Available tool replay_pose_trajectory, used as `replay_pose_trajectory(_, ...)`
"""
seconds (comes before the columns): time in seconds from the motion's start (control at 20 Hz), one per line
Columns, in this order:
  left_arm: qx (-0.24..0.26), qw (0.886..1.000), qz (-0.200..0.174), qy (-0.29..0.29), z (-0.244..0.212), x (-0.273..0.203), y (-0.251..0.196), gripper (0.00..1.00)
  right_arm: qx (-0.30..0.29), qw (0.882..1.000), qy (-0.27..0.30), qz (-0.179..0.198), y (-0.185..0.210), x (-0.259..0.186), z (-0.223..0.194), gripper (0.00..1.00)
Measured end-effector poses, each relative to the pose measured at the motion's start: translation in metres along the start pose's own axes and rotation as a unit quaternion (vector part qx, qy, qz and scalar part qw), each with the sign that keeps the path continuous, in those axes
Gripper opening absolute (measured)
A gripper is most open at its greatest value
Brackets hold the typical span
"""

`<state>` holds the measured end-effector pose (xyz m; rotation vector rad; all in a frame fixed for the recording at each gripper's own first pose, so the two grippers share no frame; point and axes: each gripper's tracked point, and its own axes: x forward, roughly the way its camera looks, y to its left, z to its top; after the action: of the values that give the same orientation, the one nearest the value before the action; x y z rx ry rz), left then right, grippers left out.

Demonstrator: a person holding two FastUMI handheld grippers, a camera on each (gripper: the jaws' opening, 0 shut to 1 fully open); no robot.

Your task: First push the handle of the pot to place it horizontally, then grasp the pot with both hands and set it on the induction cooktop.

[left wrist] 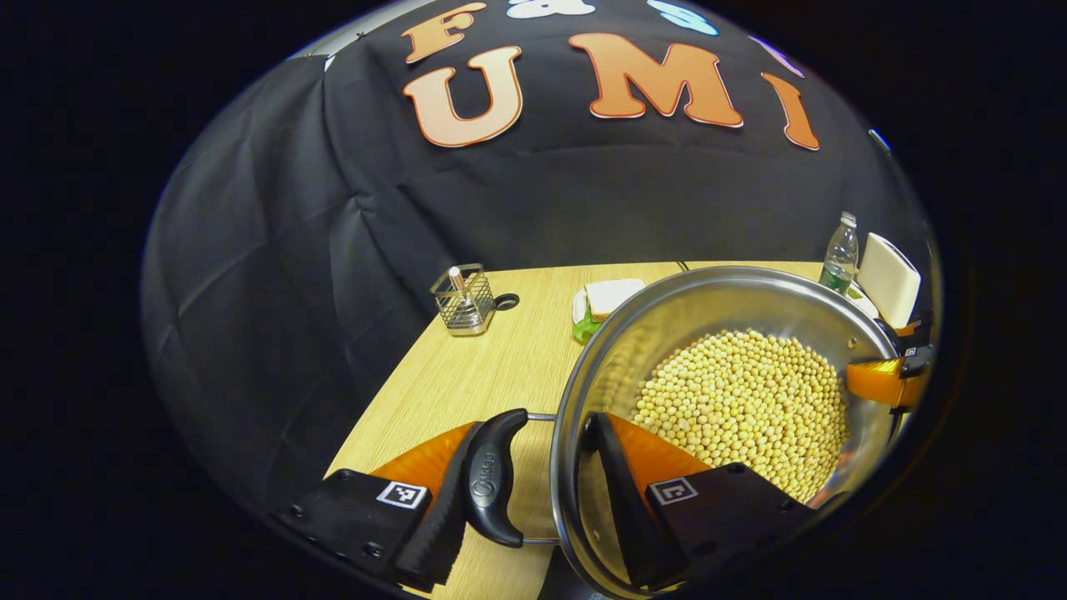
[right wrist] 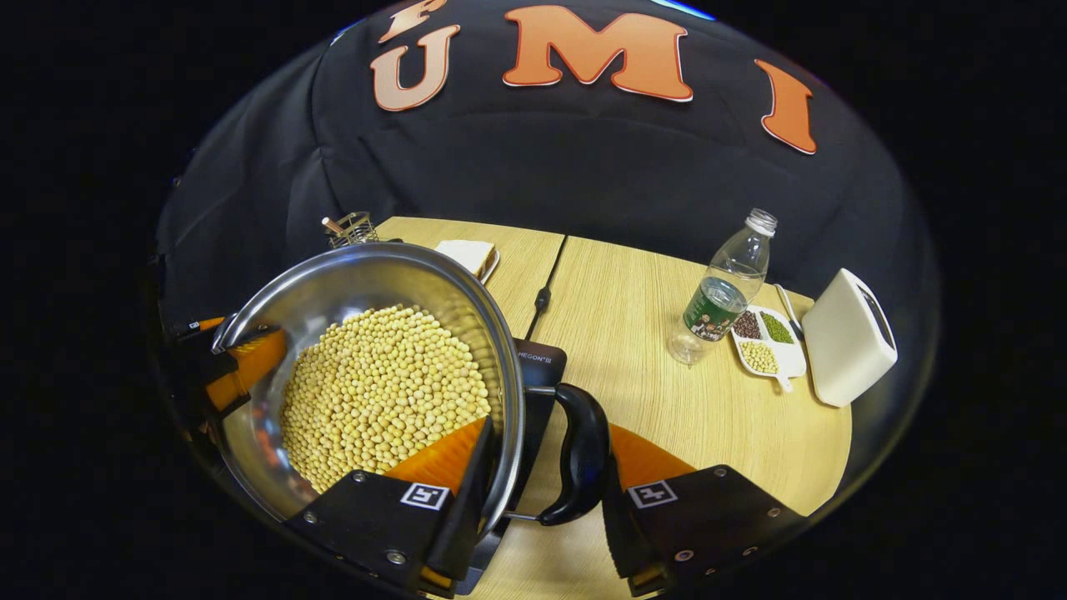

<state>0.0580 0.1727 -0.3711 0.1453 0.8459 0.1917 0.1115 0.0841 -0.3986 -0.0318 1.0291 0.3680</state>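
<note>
Wooden tabletop [right wrist: 667, 400] ahead. Left gripper [left wrist: 533, 492] and right gripper [right wrist: 542, 475] each clamped on a side handle [left wrist: 493, 483] plus rim, pot of soybeans [right wrist: 375, 392] apparently lifted over induction cooktop [right wrist: 538, 367]; setting-down left.

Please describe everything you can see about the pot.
The pot is round, of shiny metal, without a lid, holding pale yellow beans. It has a dark loop handle on each side. The left gripper straddles the rim at one handle, the right gripper at the other, one finger inside the pot, one outside. The pot sits tilted in both views, over the dark induction cooktop on the wooden table.
</note>
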Motion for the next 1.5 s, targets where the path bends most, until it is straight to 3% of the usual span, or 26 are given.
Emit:
replay_pose_trajectory(0.1, 0.0, 1.0, -0.002, 0.003, -0.001, 0.003, 0.0, 0.82, -0.001, 1.0, 0.002, -0.003, 0.002, 0.001, -0.002, 0.64)
replay_pose_trajectory(0.3, 0.0, 1.0, -0.008, 0.008, -0.004, 0.011, -0.005, 0.82, -0.003, 1.0, 0.007, -0.007, 0.002, 0.0, -0.004, 0.6)
replay_pose_trajectory(0.4, -0.006, 1.0, -0.008, 0.011, -0.007, 0.013, -0.006, 0.85, -0.005, 1.0, 0.008, -0.009, 0.003, 0.0, -0.004, 0.63)
replay_pose_trajectory(0.65, -0.011, 1.0, -0.01, 0.021, -0.011, 0.014, -0.009, 0.82, -0.008, 1.0, 0.015, -0.011, 0.002, -0.001, -0.002, 0.6)
replay_pose_trajectory(0.7, -0.013, 1.0, -0.011, 0.022, -0.011, 0.015, -0.01, 0.85, -0.008, 1.0, 0.016, -0.011, 0.001, -0.002, -0.002, 0.64)
replay_pose_trajectory(0.8, -0.015, 0.999, -0.013, 0.029, -0.011, 0.013, -0.007, 0.82, -0.005, 1.0, 0.019, -0.013, 0.001, -0.003, -0.001, 0.64)
replay_pose_trajectory(0.85, -0.013, 0.999, -0.014, 0.03, -0.009, 0.014, -0.007, 0.82, 0.004, 1.0, 0.02, -0.013, 0.002, -0.005, 0.001, 0.59)
replay_pose_trajectory(0.9, -0.014, 0.999, -0.012, 0.03, -0.007, 0.016, -0.007, 0.82, 0.006, 1.0, 0.02, -0.012, 0.001, -0.005, 0.002, 0.64)
replay_pose_trajectory(1.1, -0.008, 0.999, -0.011, 0.036, -0.011, 0.019, -0.009, 0.87, -0.001, 1.0, 0.023, -0.016, 0.0, -0.005, 0.002, 0.67)
replay_pose_trajectory(1.25, 0.015, 1.0, 0.019, -0.009, 0.007, 0.01, 0.0, 0.93, -0.011, 1.0, 0.008, -0.018, 0.002, -0.008, 0.001, 0.74)
replay_pose_trajectory(1.35, 0.019, 0.997, 0.045, -0.059, 0.034, -0.005, 0.006, 0.81, -0.019, 0.999, -0.029, -0.023, -0.001, -0.025, 0.01, 0.79)
replay_pose_trajectory(1.4, 0.015, 0.995, 0.055, -0.084, 0.049, -0.014, 0.009, 0.92, -0.021, 0.998, -0.053, -0.026, -0.007, -0.031, 0.03, 0.81)
replay_pose_trajectory(1.5, 0.005, 0.99, 0.065, -0.125, 0.073, -0.036, 0.013, 0.93, -0.023, 0.994, -0.098, -0.036, -0.02, -0.056, 0.051, 0.86)
